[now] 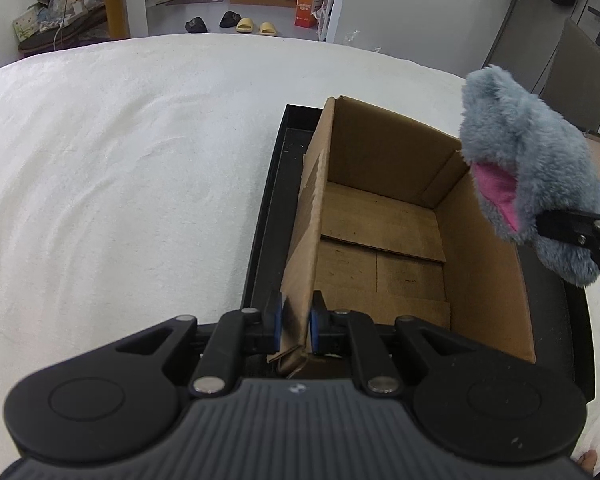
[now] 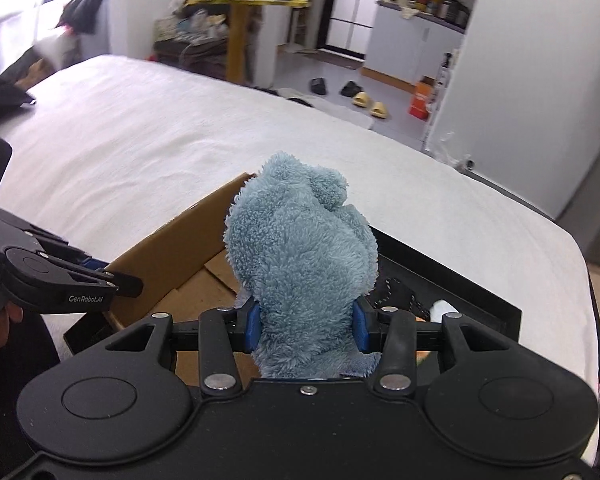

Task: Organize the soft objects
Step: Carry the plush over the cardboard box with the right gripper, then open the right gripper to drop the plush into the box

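An open, empty cardboard box (image 1: 380, 152) stands in a black tray (image 1: 268, 216) on a white bed. My left gripper (image 1: 296, 314) is shut on the box's near left wall at its corner. A fluffy blue-grey plush toy (image 1: 528, 152) with a pink ear hangs above the box's right wall, and my right gripper (image 1: 588, 212) is clamped on it. In the right wrist view the plush toy (image 2: 300, 256) fills the space between the blue pads of the right gripper (image 2: 306, 326), above the box (image 2: 172, 256). The left gripper (image 2: 112, 280) shows at the left, on the box's edge.
White bedding (image 1: 120, 160) spreads left of and beyond the tray. A dark item with white stitching (image 2: 400, 296) and something white (image 2: 440, 308) lie in the tray (image 2: 480, 280) right of the box. Slippers (image 1: 250, 26) and an orange box (image 1: 305, 10) sit on the floor beyond.
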